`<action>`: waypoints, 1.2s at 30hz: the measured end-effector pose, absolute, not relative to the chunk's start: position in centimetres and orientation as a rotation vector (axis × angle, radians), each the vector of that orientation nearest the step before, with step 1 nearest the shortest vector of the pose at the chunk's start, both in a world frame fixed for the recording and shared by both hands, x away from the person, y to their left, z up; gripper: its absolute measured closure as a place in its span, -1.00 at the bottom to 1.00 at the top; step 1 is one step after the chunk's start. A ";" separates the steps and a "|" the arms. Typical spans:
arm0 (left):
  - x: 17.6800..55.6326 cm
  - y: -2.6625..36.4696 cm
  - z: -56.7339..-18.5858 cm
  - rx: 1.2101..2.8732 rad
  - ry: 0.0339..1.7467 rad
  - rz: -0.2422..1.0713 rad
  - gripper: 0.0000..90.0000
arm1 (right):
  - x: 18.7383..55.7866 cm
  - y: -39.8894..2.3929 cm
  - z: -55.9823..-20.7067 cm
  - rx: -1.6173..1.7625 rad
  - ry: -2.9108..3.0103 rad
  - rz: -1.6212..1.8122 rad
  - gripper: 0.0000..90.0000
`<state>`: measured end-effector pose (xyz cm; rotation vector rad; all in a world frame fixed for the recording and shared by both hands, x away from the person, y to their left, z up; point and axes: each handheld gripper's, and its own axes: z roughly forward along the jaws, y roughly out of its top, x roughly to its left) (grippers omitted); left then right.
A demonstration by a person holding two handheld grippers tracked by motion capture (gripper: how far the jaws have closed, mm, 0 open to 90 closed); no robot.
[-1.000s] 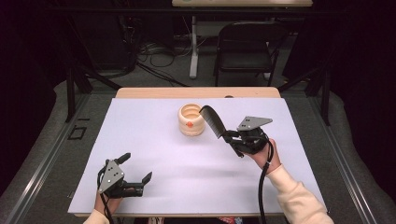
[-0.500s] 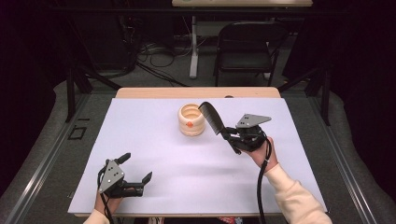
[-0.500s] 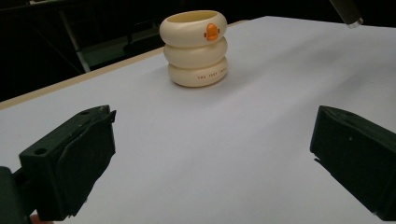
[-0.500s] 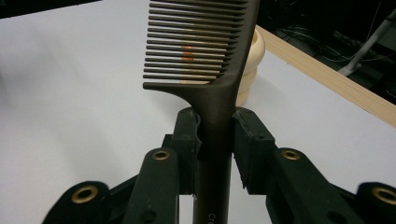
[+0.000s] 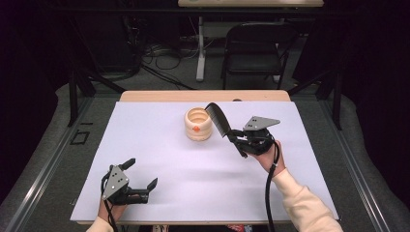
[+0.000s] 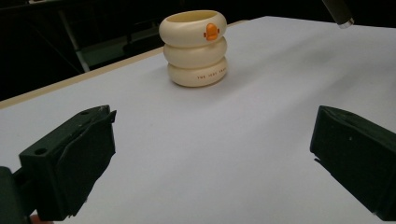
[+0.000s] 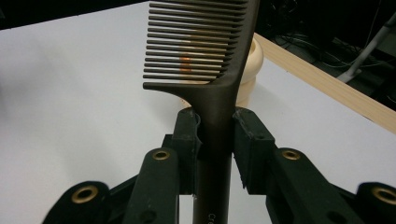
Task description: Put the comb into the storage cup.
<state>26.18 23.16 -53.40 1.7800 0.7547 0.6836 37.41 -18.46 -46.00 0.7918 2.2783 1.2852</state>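
Comb held up beside the ringed cup

The right gripper (image 5: 235, 137) clamps the handle of a dark comb (image 5: 218, 119), whose toothed head rises just right of the cream ringed cup (image 5: 198, 124) (an orange mark on its side) on the white table (image 5: 193, 179). The left gripper (image 5: 140, 176) rests well apart from the cup, nearer the person, its jaws wide apart with nothing between them.

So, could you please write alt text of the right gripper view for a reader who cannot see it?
The right gripper clamps the handle of a dark comb between its two black jaws, teeth pointing left. Behind the comb stands a cream ringed cup on the white table, whose wooden edge runs at the right.
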 end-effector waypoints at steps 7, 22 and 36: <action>26.2 23.2 -53.4 1.777 0.756 0.682 -1.00 | 37.7 -18.4 -46.0 0.794 2.264 1.303 0.59; 26.2 23.2 -53.4 1.778 0.754 0.682 -1.00 | 38.4 -18.1 -45.8 0.809 2.248 1.330 0.59; 26.4 23.1 -53.4 1.773 0.748 0.679 -1.00 | 39.0 -17.7 -45.8 0.811 2.239 1.349 0.59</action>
